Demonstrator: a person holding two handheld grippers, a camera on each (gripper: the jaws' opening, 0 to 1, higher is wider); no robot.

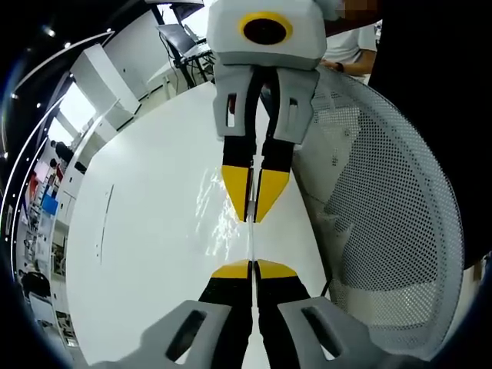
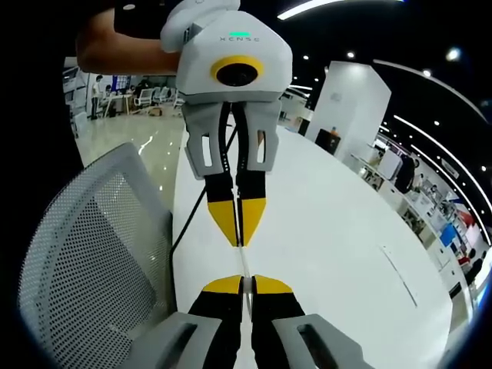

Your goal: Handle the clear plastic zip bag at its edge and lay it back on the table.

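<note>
**Holding a clear zip bag edge-on between two grippers above a white table**

Item 1: left gripper. Yellow-tipped jaws on black fingers and grey mounts, rising from the bottom of the left gripper view. Jaws closed together on a thin transparent strip. Seen again in the right gripper view, coming down from the top, tips pinched on the same strip.

Item 2: right gripper. Same build, rising from the bottom of the right gripper view, jaws clamped on the strip. In the left gripper view it hangs from the top, tips pointing towards the left gripper's tips, the two pairs near each other but apart.

Item 3: clear plastic zip bag. Seen edge-on as a narrow pale line stretched between the two pairs of tips, held clear of the table near its chair-side edge. Faint glare beside the line suggests film; the bag's full outline cannot be told. In the right gripper view it shows as a short bright strip.

Item 4: white table. Long, smooth top, running away from the camera; also in the right gripper view.

Item 5: mesh chair. White perforated back, just beside the table's long edge; also in the right gripper view.

Item 6: black cable. Runs along the table edge by the chair.
</note>
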